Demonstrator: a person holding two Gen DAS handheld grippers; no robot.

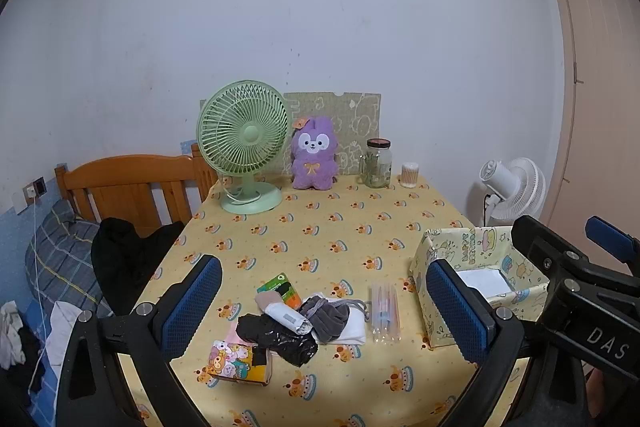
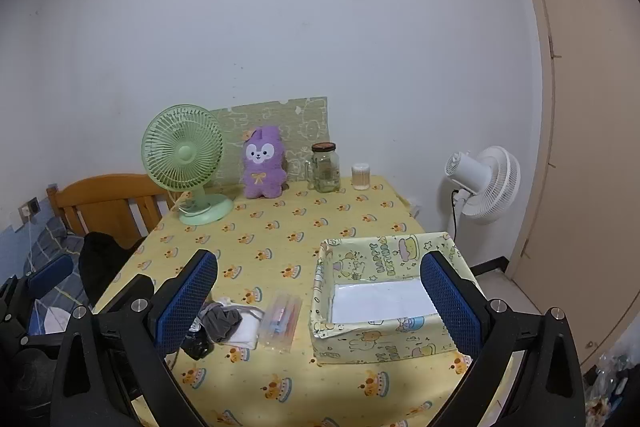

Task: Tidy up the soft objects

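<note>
Soft objects (image 1: 304, 319) lie heaped near the front edge of the desk (image 1: 320, 227): a grey cloth (image 1: 326, 315), a black crumpled piece (image 1: 276, 337) and a white fabric (image 1: 352, 331), with a clear pen pack (image 1: 385, 315) just beside them. To their right stands a cartoon-printed box (image 2: 380, 307), its white bottom bare. Left gripper (image 1: 324, 311) and right gripper (image 2: 320, 307) both hang above the desk, jaws spread wide and holding nothing.

Both wrist views: near table edge, facing far wall, angled down. Shared: yellow table (image 1: 320, 227), patterned box (image 2: 380, 339). Left view sits further left.
</note>
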